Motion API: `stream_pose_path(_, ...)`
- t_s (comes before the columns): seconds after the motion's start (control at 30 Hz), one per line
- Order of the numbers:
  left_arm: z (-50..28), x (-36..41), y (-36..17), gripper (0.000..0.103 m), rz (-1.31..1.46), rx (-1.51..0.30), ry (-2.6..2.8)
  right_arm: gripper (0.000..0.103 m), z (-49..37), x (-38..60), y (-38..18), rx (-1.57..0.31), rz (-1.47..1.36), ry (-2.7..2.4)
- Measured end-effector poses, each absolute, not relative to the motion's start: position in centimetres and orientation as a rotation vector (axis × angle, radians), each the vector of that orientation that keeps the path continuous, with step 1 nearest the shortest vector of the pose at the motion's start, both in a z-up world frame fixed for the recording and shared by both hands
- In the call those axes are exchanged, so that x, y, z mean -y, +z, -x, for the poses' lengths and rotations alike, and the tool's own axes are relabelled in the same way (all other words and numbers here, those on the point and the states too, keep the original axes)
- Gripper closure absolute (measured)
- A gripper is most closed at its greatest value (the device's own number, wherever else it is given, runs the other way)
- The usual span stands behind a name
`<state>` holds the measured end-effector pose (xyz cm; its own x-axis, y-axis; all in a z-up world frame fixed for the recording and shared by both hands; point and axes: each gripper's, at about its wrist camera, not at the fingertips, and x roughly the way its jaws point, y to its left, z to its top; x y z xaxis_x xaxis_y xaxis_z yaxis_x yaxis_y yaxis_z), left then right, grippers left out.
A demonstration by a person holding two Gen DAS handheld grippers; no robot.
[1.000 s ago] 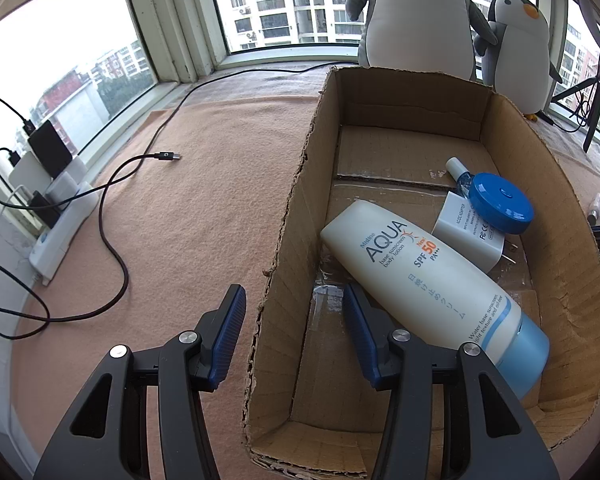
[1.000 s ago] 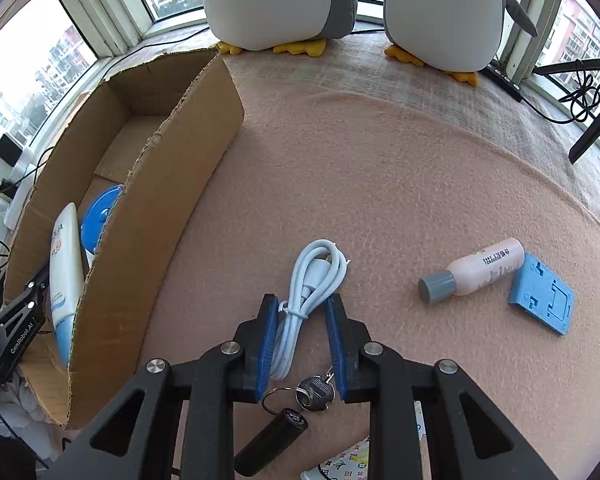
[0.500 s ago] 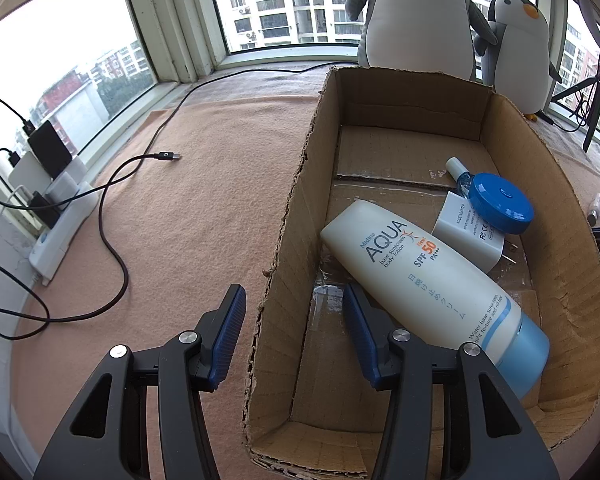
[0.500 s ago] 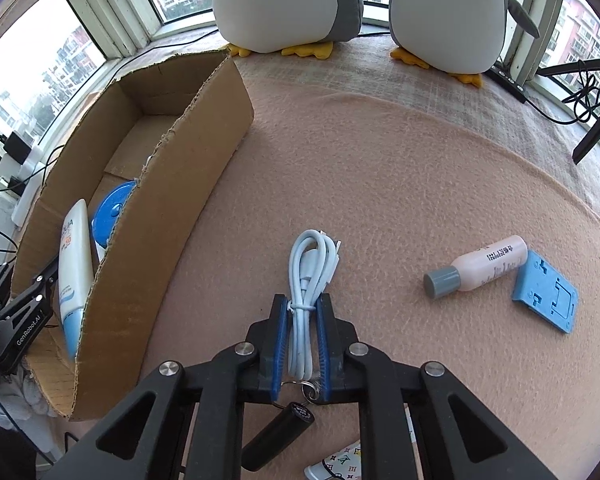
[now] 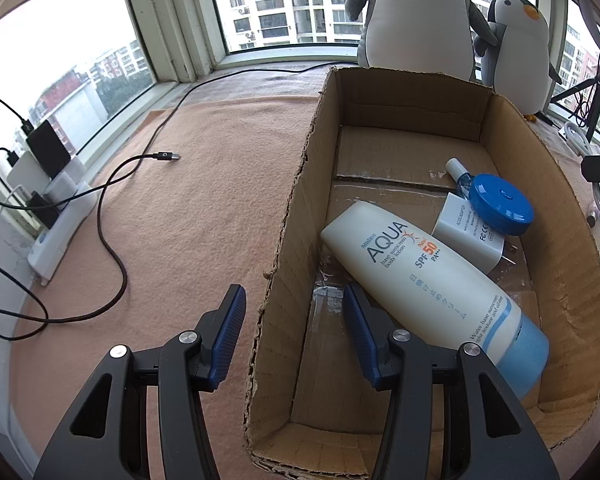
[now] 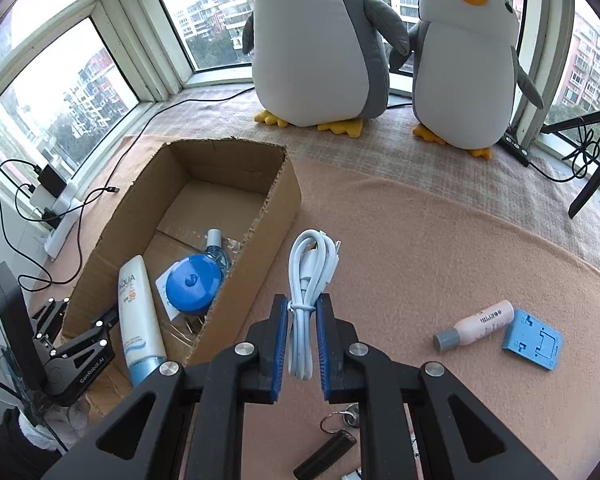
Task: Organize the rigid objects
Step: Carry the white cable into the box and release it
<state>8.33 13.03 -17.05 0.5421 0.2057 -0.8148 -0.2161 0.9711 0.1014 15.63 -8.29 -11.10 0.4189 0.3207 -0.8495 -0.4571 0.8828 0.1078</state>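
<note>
bay-window alcove, floor covered with a peach felt mat [image 6: 440,240]; two plush penguins by the glass. on the mat, an open brown cardboard box [image 6: 256,256] [image 5: 284,240]. contents so far: cream sunscreen tube with pale blue cap [image 5: 428,280] [image 6: 138,316], white plug adapter [image 5: 468,236], round blue disc-shaped case [image 5: 500,204] [image 6: 192,284], small clear blue bottle with white cap [image 5: 460,174]; four items stowed. right gripper [image 6: 302,340]: jaws have just been closing and now pinch a coiled white usb cable [image 6: 310,276] at its tied waist, the bundle lifted clear of the mat just beside the box's right wall. left gripper [image 5: 292,336]: jaws straddle the box's left wall, one finger outside, one inside; whether the pads press the cardboard cannot be told, likely steadying the box. outstanding on the mat: pink bottle with grey cap [image 6: 476,324], flat blue plastic stand [image 6: 534,338], black cylinder on a key ring [image 6: 328,450]. judgement: roughly half done; cable next into the box.
</note>
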Motion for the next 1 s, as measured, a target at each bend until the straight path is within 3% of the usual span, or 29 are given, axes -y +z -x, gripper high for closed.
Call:
stream_pose_path(0.37,-8.4,-13.0,-17.1,0.053,0.010,-0.965,0.251,0.091,-16.6,2.8,-9.6,-0.968,0.179,0.557)
stream_pose_path(1.0,-8.4,-13.0,-17.1,0.053,0.009,-0.964,0.251,0.090,-18.1,0.2,-11.9,-0.991,0.224,0.559)
